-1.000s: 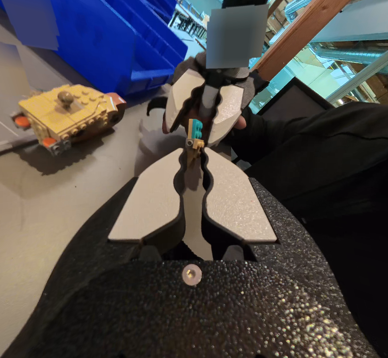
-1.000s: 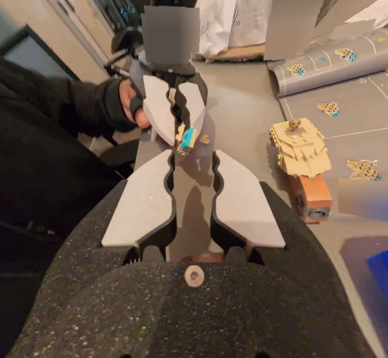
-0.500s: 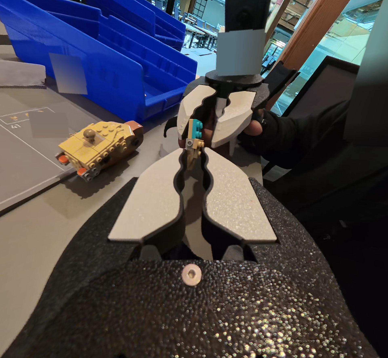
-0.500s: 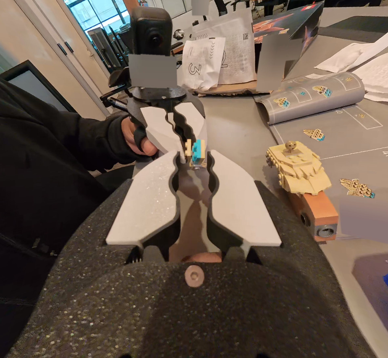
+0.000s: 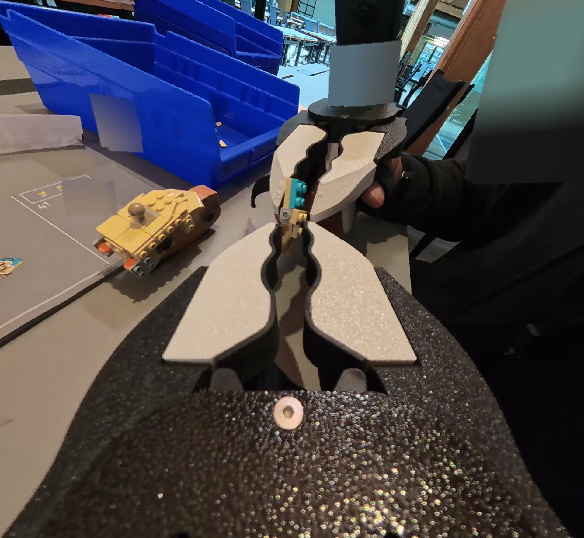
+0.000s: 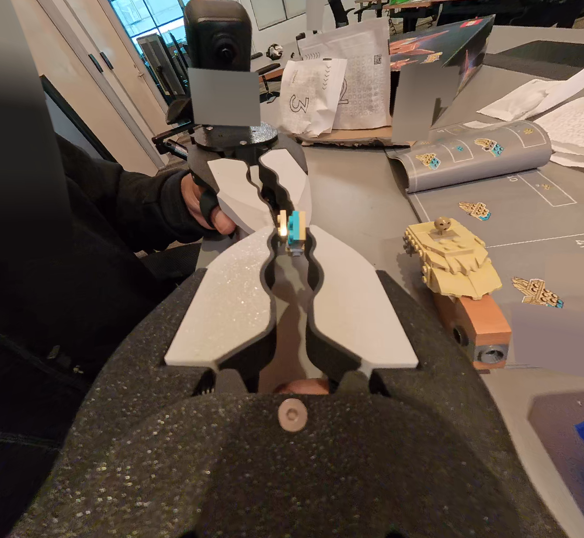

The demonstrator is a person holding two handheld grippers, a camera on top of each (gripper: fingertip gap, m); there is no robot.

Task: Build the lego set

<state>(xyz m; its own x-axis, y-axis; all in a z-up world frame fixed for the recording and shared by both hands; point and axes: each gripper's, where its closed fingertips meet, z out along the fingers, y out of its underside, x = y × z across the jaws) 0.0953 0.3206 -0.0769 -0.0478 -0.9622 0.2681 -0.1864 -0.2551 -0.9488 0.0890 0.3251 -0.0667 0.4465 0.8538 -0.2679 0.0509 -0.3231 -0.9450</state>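
While you hold both grippers tip to tip above the table (image 6: 357,188), a small tan-and-teal sub-assembly (image 5: 293,207) sits between them, clear of the surface so either side can be reached. Your left gripper (image 5: 290,235) is nearly closed, its jaws pinching the tan lower end of the piece. Your right gripper (image 6: 292,243) is likewise narrowed around the teal end; whether it truly clamps or merely brackets it cannot be told. The opposed grips suggest a pressing-together or hand-over step. The tan turret-like model (image 6: 442,260) rests on the instruction sheet (image 6: 505,207), near but apart, likely awaiting this piece. Blue bins (image 5: 151,106) stand behind it.
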